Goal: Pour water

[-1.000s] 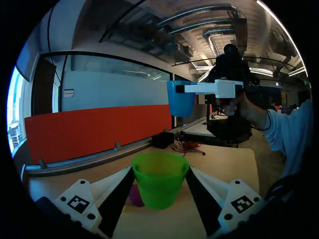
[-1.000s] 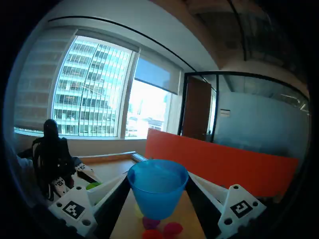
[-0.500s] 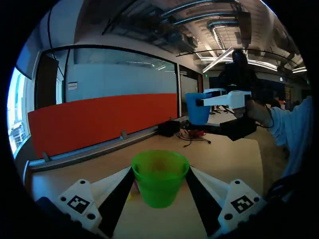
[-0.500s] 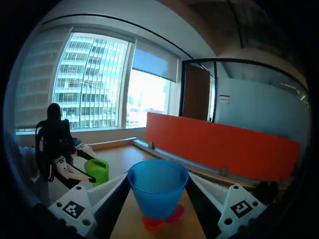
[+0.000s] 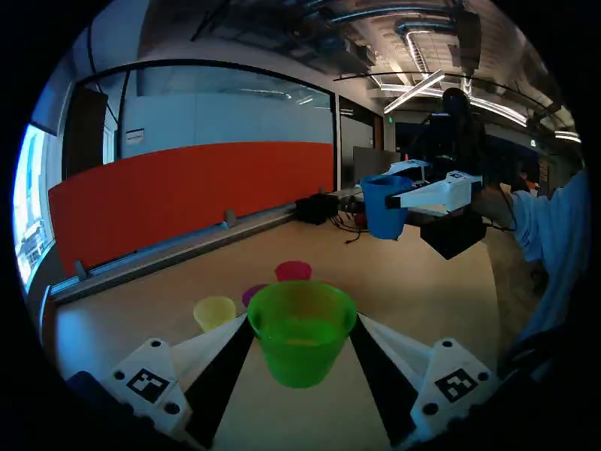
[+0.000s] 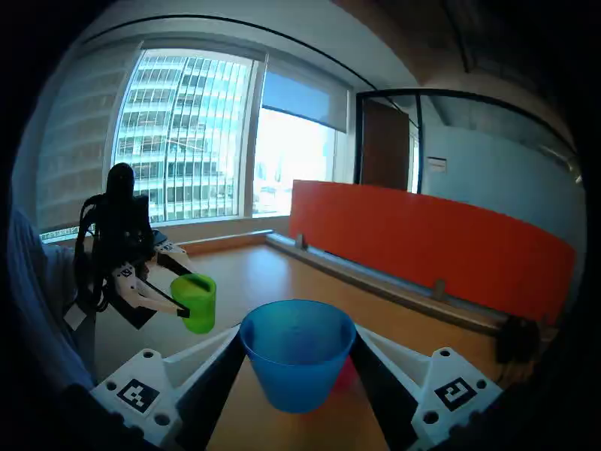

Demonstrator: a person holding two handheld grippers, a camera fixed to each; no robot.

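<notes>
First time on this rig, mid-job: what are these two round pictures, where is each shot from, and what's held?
A person holds a two-finger gripper in each hand; each carries a camera looking along its jaws. Left gripper view: the left gripper clamps a green cup; farther off, the right gripper holds a blue cup. Right gripper view: that blue cup up close, the green cup off to the left. On the wooden table stand a yellow cup, a purple cup and a pink cup.
</notes>
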